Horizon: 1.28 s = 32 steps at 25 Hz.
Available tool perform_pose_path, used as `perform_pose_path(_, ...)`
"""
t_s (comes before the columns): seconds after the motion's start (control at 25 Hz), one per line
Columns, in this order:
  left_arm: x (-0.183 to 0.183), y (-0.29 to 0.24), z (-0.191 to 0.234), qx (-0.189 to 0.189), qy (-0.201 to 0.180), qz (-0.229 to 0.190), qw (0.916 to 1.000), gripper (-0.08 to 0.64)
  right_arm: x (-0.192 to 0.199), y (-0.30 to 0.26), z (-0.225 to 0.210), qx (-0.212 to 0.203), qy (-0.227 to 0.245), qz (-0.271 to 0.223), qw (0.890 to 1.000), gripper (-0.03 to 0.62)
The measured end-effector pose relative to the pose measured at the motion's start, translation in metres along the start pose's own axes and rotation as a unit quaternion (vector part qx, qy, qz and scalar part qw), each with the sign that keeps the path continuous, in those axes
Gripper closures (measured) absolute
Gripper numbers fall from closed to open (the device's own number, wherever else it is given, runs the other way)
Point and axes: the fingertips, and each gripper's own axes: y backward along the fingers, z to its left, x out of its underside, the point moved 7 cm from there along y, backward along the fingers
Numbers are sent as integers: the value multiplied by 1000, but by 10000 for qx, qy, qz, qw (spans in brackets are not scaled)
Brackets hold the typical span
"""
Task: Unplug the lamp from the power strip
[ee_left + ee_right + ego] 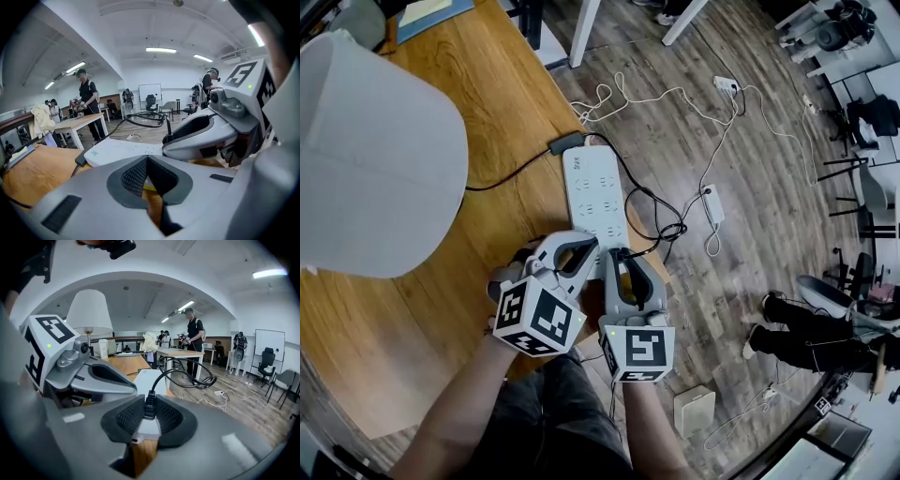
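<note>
The white power strip (592, 192) lies on the wooden table (394, 309), close to its edge. My right gripper (617, 262) is at the strip's near end. In the right gripper view the right gripper (149, 411) is shut on the lamp plug (149, 426), a white body with a black collar. The black cord (187, 369) loops up from it. I cannot tell whether the plug sits in a socket. My left gripper (581, 248) rests just left of it. Seen in its own view, the left gripper (147, 161) is shut with nothing held. The lamp's white shade (375, 150) stands at left.
The strip's own black cable (511, 173) runs left under the shade. The lamp cord coils off the table edge (661, 223). White cables and a second strip (712, 202) lie on the floor, with a white box (694, 410). People stand at desks (192, 341) behind.
</note>
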Motion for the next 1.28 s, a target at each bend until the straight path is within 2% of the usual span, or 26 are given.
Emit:
perform_pose_path(0.12, 1, -3, -1, 65, -13, 13, 10000, 565, -2, 1, 2, 84, 204, 44, 9997, 517)
perform_pose_path(0.36, 2, -3, -2, -22, -79, 50, 10000, 565, -1, 1, 4, 204, 215, 211, 9993, 504)
perform_pose_path(0.52, -1, -4, -5, -57, -443, 229, 9987, 566, 0, 0, 0, 92, -255, 568, 9980, 518)
perform_pose_path(0.6, -4, -6, -9, -14, -659, 350, 9972, 566, -2, 0, -3, 5, -304, 709, 9970, 522)
perform_pose_path(0.76, -7, -8, -14, 73, -786, 459, 9958, 566, -6, 0, 6, 211, 383, 507, 9978, 522)
perform_pose_path(0.84, -7, -9, -14, 82, -724, 413, 9965, 568, -5, 1, 8, 222, 581, 352, 9974, 522)
perform_pose_path(0.88, -6, -9, -13, 91, -657, 397, 9970, 568, -3, 1, 7, 174, 471, 285, 9983, 522)
perform_pose_path(0.92, -6, -8, -13, 92, -608, 397, 9973, 568, -1, 1, 4, 89, 114, 211, 9997, 522)
perform_pose_path(0.96, -6, -8, -12, 86, -586, 404, 9974, 568, 2, 2, -1, -18, -451, 130, 9989, 523)
perform_pose_path(1.04, -7, -8, -13, 82, -559, 406, 9976, 568, 6, 5, -10, -187, -1476, 11, 9889, 523)
perform_pose_path(1.08, -7, -8, -14, 94, -533, 403, 9977, 568, 7, 6, -12, -226, -1710, -7, 9850, 523)
perform_pose_path(1.12, -7, -8, -14, 105, -508, 401, 9978, 568, 6, 7, -13, -231, -1737, 6, 9845, 522)
perform_pose_path(1.16, -7, -8, -14, 111, -491, 401, 9979, 568, 5, 7, -11, -196, -1530, 56, 9880, 522)
perform_pose_path(1.2, -7, -7, -14, 111, -482, 403, 9980, 568, 3, 7, -8, -134, -1121, 139, 9935, 523)
perform_pose_path(1.28, -7, -8, -13, 110, -474, 410, 9980, 568, -3, 5, 1, 1, -80, 266, 9996, 525)
